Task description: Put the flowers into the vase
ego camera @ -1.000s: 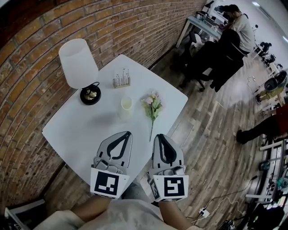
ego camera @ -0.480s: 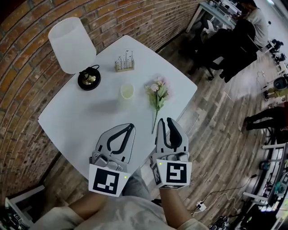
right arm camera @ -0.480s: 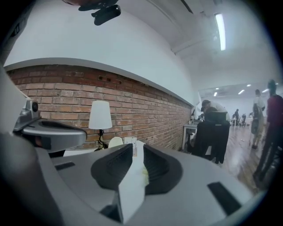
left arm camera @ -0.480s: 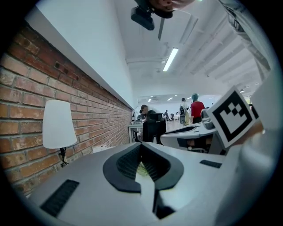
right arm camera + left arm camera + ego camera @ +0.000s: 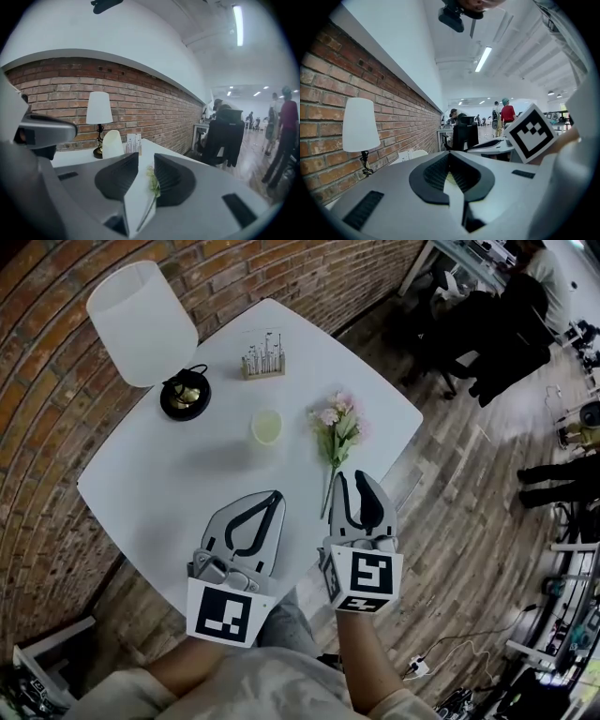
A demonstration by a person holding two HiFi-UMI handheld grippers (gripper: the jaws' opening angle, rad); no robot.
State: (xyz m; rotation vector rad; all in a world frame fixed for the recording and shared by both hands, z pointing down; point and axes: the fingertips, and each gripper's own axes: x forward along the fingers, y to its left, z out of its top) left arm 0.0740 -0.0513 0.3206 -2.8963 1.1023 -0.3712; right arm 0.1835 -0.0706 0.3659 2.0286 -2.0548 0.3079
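One vase (image 5: pixel 112 142), base out of sight

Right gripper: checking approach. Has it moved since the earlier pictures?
Yes: the right gripper, jaws opening with nothing between, went forward past the flowers' stem end.

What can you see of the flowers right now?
The flowers are a small bunch, pink and pale blossoms over green leaves on a thin stem, likely artificial. They lie flat on the white table, blossoms away from the person, stem end beside the right tool, whose jaws are opening, not gripping it.
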